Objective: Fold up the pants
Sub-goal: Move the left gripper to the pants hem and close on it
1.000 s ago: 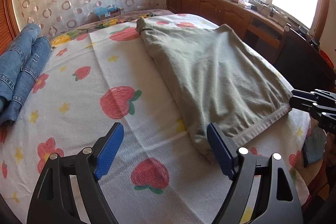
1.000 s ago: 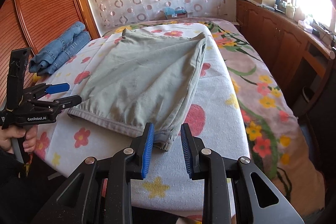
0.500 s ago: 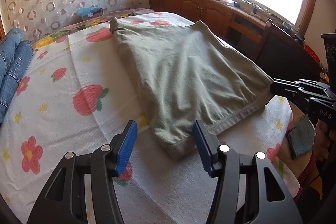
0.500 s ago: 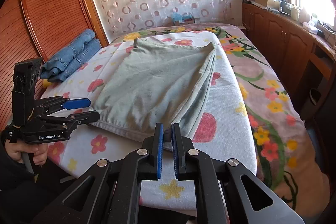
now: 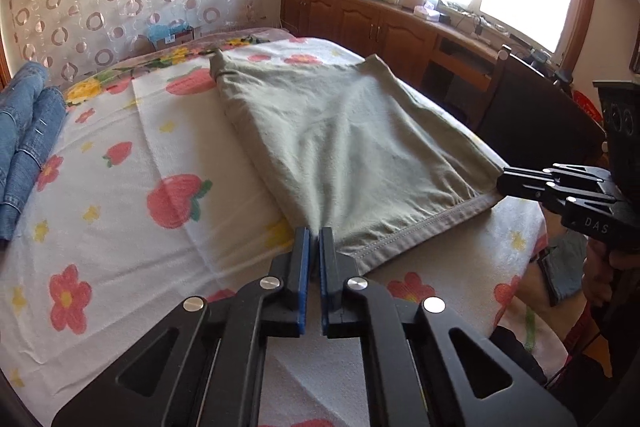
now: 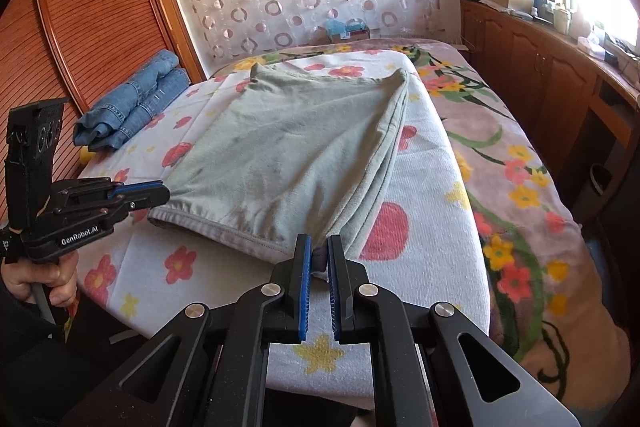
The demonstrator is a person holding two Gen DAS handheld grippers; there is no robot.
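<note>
Grey-green pants (image 5: 340,139) lie folded flat on the strawberry-print towel (image 5: 160,155) over the bed, with the stitched hem toward me. My left gripper (image 5: 314,233) is shut on the hem's near left corner. In the left wrist view my right gripper (image 5: 502,183) clamps the hem's other corner. The right wrist view shows the pants (image 6: 304,147) running away from me, and my right gripper (image 6: 319,245) shut on a bunched bit of their near right corner. The left gripper (image 6: 162,193) bites the hem's far end, with a hand (image 6: 44,277) on its handle.
Folded blue jeans (image 6: 136,107) lie at the bed's left side by the wooden headboard (image 6: 96,11). Wooden cabinets (image 6: 532,67) run under the window on the right. A dark chair (image 5: 536,123) stands close to the bed. The bed's front edge is just below both grippers.
Both grippers' jaws have closed: the left from wide open onto the hem's left corner, the right from a small gap onto the right corner. The left gripper edged toward the pants.
</note>
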